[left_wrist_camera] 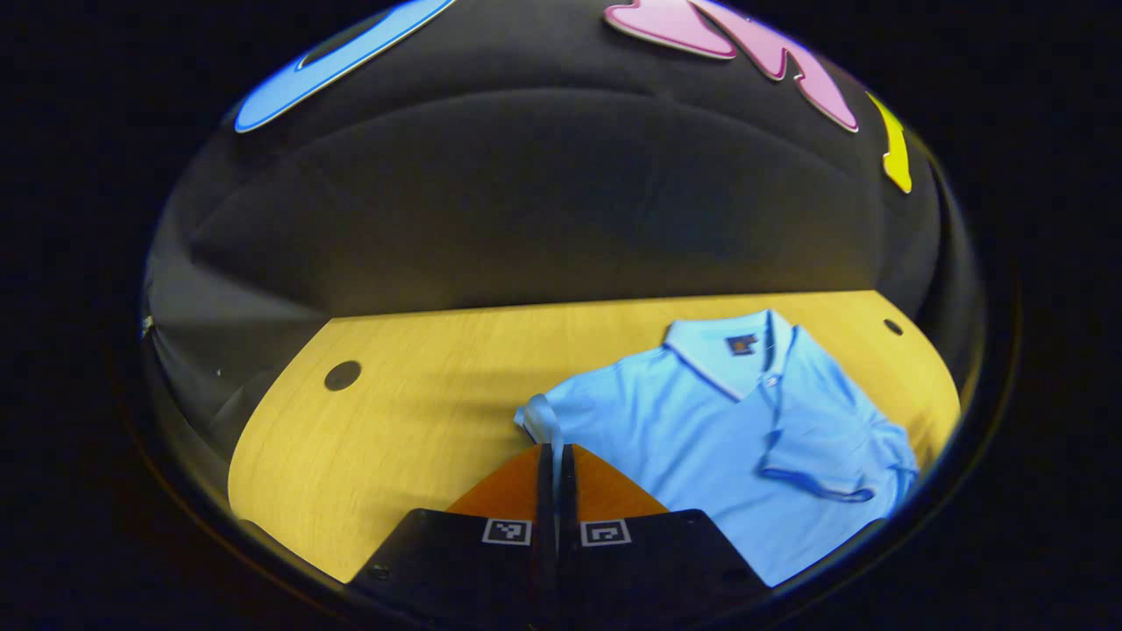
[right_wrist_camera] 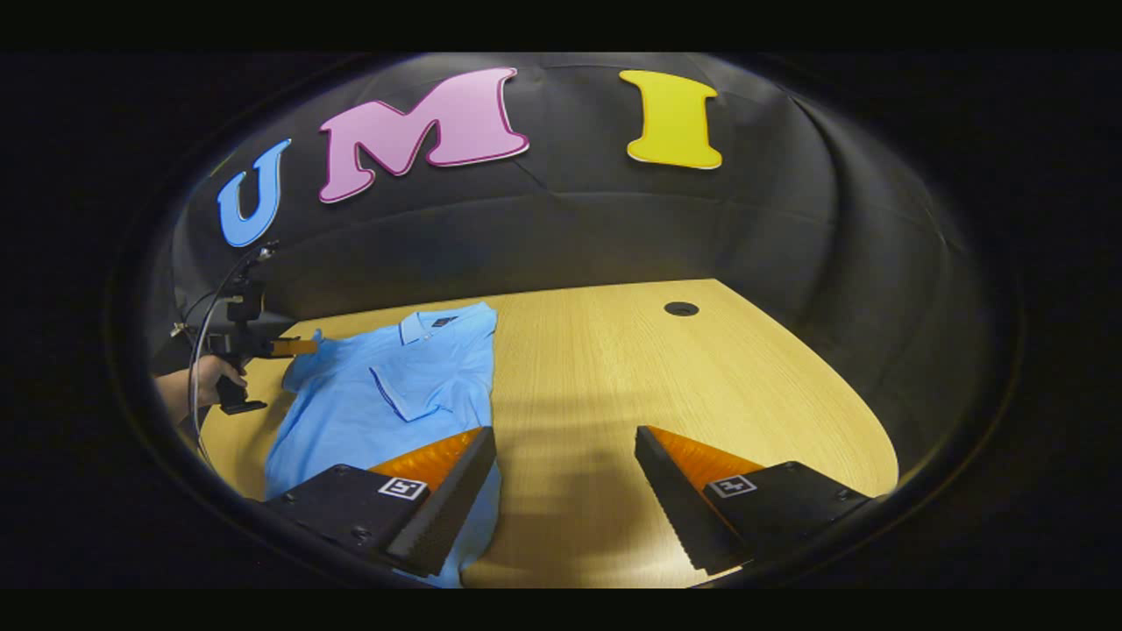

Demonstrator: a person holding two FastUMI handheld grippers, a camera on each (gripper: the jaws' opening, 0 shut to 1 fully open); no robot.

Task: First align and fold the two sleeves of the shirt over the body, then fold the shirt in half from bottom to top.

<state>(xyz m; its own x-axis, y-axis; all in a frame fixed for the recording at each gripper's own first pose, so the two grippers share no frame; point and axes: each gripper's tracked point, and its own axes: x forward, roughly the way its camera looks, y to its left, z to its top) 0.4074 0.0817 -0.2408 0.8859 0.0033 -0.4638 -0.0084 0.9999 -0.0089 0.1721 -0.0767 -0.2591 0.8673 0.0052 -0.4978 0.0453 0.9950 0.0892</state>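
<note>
A light blue polo shirt [left_wrist_camera: 701, 421] lies on the wooden table [left_wrist_camera: 394, 438], collar toward the back wall. One sleeve [left_wrist_camera: 820, 456] is folded over the body. My left gripper [left_wrist_camera: 555, 451] is shut on the other sleeve's cuff [left_wrist_camera: 539, 419], lifted slightly at the shirt's left edge. In the right gripper view the shirt [right_wrist_camera: 386, 394] lies at the left, and my right gripper [right_wrist_camera: 565, 456] hangs open over bare table beside the shirt's lower right edge. The left gripper [right_wrist_camera: 302, 348], held by a hand [right_wrist_camera: 206, 379], pinches the sleeve at the shirt's far side.
The table has round cable holes [left_wrist_camera: 343, 375] [left_wrist_camera: 892, 327] [right_wrist_camera: 681, 308] near its back corners. The black cloth wall [right_wrist_camera: 570, 228] rises just behind the table. Bare wood stretches to the right of the shirt [right_wrist_camera: 701, 377].
</note>
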